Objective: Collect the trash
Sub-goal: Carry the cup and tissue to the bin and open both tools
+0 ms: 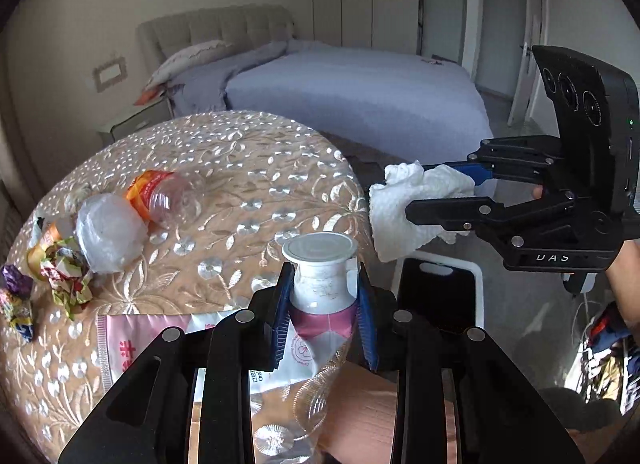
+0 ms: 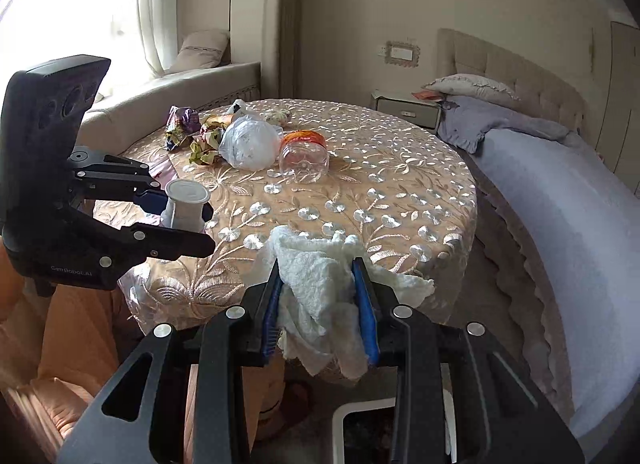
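Note:
My left gripper (image 1: 322,284) is shut on a small white yogurt bottle (image 1: 320,264) with a pink label, held upright above the round table's near edge; it also shows in the right wrist view (image 2: 185,204). My right gripper (image 2: 318,276) is shut on a crumpled white paper towel (image 2: 320,284), held off the table's edge above a white-rimmed trash bin (image 2: 360,424). In the left wrist view the towel (image 1: 404,200) hangs over the bin (image 1: 440,288). On the table lie a clear plastic bottle (image 1: 168,196), a plastic bag (image 1: 110,230) and crumpled wrappers (image 1: 66,276).
The round table (image 2: 360,184) has a gold embroidered cloth. A pink packet (image 1: 136,344) lies at its near edge. A bed (image 2: 560,204) stands to the right, a nightstand (image 2: 406,108) behind, a window seat (image 2: 180,80) to the left.

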